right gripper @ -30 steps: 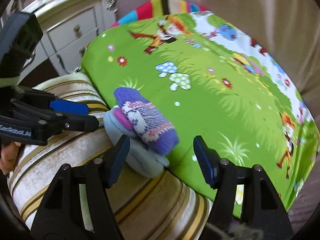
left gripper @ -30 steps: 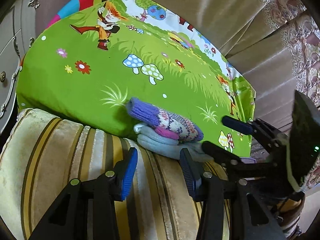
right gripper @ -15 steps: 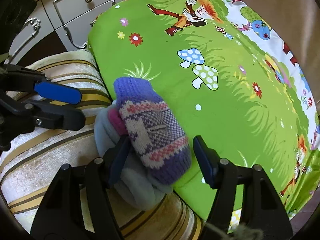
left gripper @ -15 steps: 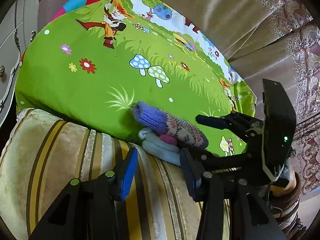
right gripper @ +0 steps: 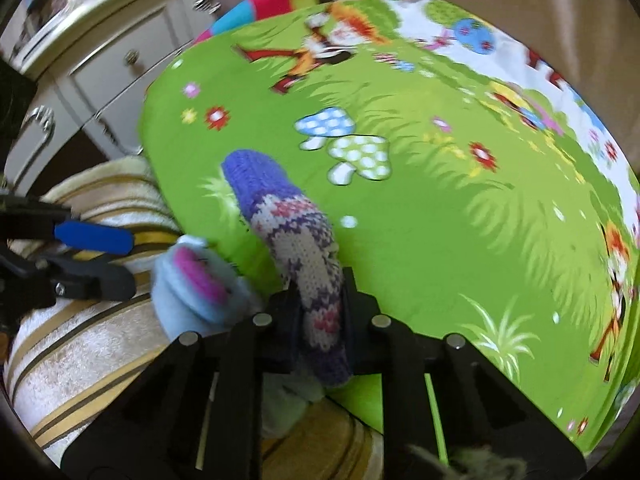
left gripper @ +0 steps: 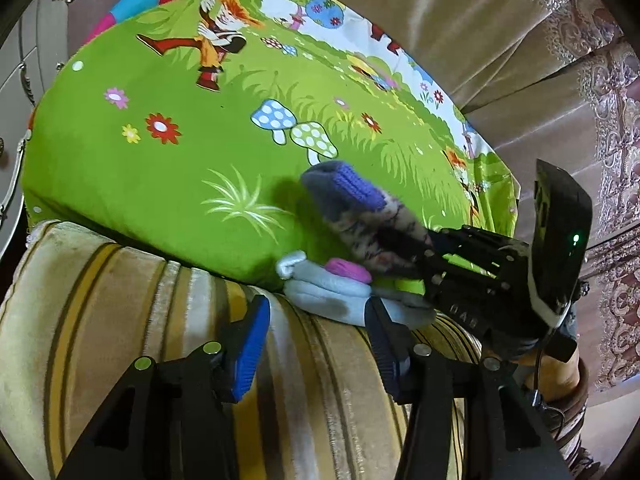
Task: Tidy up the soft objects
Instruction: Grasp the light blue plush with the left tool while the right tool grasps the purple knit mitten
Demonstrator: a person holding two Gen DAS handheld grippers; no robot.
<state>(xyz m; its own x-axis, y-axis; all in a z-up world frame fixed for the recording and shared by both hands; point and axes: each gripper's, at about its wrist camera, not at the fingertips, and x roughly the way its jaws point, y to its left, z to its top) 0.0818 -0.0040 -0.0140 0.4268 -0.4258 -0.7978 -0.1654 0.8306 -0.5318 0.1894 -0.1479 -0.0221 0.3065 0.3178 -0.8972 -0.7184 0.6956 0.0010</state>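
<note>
A purple patterned knit mitten (right gripper: 296,248) is pinched between the two fingers of my right gripper (right gripper: 320,300) and lifted off the pile; it also shows in the left wrist view (left gripper: 360,216). A pale blue soft item with a pink patch (left gripper: 332,284) lies below it where the green cartoon blanket (left gripper: 180,160) meets the striped cushion (left gripper: 100,320); in the right wrist view it (right gripper: 196,280) is just left of the fingers. My left gripper (left gripper: 316,340) is open and empty, just in front of the pale blue item.
A white dresser with metal handles (right gripper: 100,64) stands at the left. Beige curtains (left gripper: 500,40) hang behind the blanket. The striped cushion (right gripper: 80,340) spreads out in the foreground.
My right gripper moved in and shut on the purple mitten, then raised it off the pale blue item. The left gripper stayed open and moved closer.
</note>
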